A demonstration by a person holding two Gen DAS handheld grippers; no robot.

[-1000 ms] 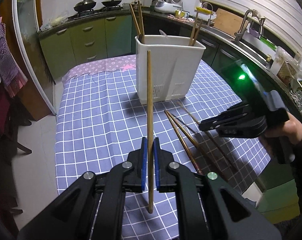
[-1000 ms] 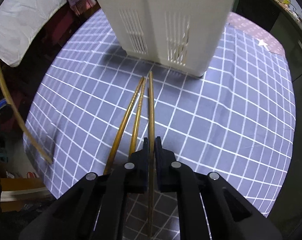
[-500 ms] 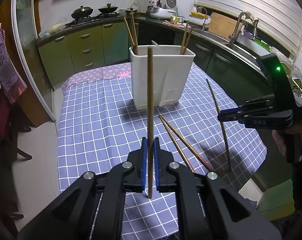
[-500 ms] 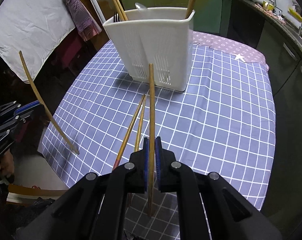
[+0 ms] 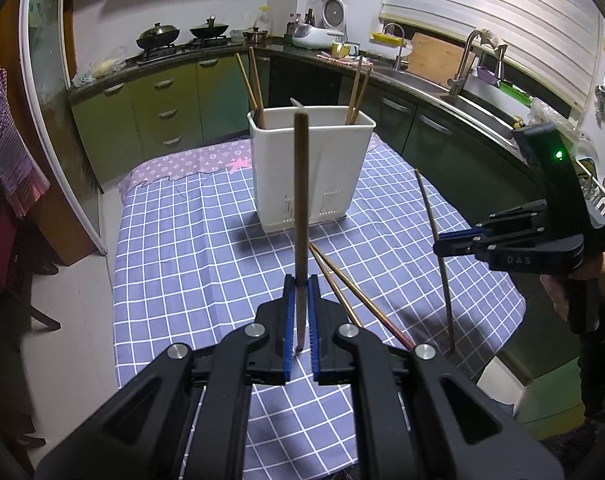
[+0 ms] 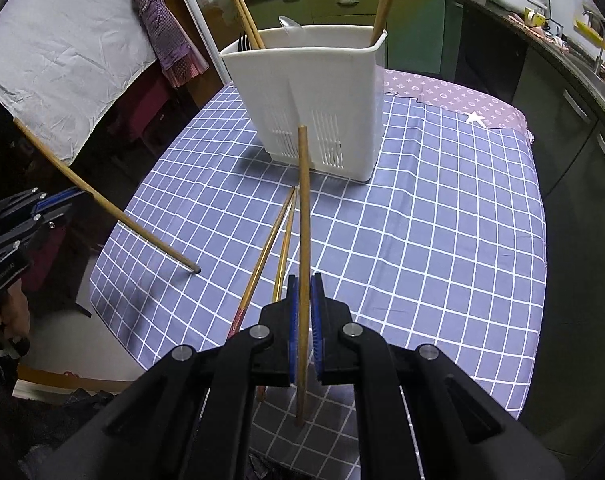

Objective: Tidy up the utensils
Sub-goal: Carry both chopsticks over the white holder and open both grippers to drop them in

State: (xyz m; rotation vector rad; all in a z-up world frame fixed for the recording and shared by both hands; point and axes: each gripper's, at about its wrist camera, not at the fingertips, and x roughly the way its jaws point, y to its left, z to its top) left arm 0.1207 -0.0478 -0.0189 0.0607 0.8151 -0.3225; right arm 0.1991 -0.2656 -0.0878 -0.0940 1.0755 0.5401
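Fingers: left gripper (image 5: 299, 312) pinching one chopstick (image 5: 301, 216) | right gripper (image 6: 304, 320) pinching another chopstick (image 6: 303, 240) | white holder (image 5: 310, 168) hiding its contents' lower ends

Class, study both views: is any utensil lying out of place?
Yes. Two chopsticks lie loose and splayed on the checked tablecloth before the white holder, while others already stand inside it.

two lidded woks (image 5: 158, 35) sit on the stove above green cabinets (image 5: 154, 104); a checked tablecloth (image 5: 190, 240) covers the table, a faucet (image 5: 464, 60) stands near slatted blinds (image 5: 486, 12).
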